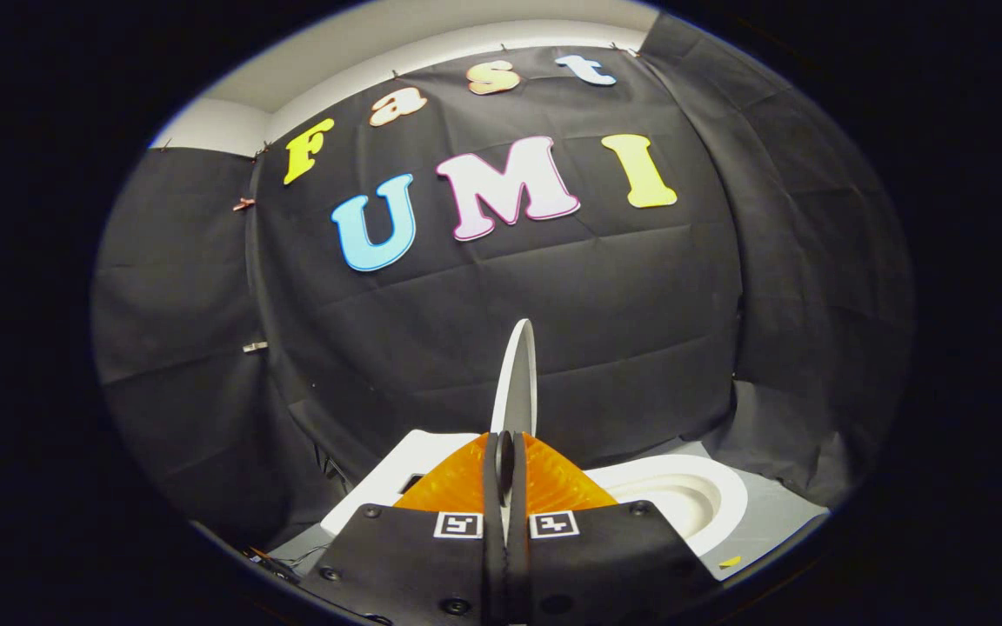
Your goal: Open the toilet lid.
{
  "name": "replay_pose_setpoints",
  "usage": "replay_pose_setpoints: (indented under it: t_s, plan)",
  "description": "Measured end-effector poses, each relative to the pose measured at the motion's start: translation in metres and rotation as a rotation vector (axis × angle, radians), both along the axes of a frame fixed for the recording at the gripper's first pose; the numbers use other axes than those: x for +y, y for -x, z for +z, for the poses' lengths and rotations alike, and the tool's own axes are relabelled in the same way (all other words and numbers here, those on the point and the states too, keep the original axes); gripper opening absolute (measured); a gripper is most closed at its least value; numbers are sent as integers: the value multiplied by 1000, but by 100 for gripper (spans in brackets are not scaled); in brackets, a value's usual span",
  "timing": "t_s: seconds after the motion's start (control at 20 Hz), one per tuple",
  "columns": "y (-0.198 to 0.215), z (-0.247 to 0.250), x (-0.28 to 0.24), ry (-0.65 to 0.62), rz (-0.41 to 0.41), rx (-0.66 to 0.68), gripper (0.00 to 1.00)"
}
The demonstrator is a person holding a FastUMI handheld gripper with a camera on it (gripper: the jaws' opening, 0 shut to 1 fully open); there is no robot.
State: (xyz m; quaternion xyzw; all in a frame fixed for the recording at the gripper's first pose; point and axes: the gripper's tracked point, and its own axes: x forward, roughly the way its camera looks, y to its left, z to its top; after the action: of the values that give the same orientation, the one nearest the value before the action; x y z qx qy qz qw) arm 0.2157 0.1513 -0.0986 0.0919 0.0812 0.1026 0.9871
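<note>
The gripper (pixel 506 461) has its two fingers drawn tight together on the thin edge of the toilet lid (pixel 518 382), which is pinched between them and rises beyond the fingertips, seen edge-on as a narrow white blade standing nearly upright with a slight lean. To one side of the lid, just past the fingers, the toilet seat (pixel 684 487) lies uncovered, a white ring around the hollow of the bowl. On the other side sits the flat white top of the tank (pixel 405 465). The toilet stands on a pale grey floor (pixel 771 522), where a small yellow scrap (pixel 730 562) lies near the seat. Black cloth (pixel 623 304) hangs behind it all.
</note>
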Motion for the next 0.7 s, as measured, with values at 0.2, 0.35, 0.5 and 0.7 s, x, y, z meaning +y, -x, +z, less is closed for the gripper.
replay_pose_setpoints:
  t_s: [0.2, 0.35, 0.5, 0.7]
  plan:
    - [1, 3, 35, 72, 32, -19, 5]
    - [3, 2, 58, 108, 58, -25, 5]
    - [4, 0, 76, 131, 69, -25, 5]
    - [7, -3, 103, 146, 106, -25, 6]
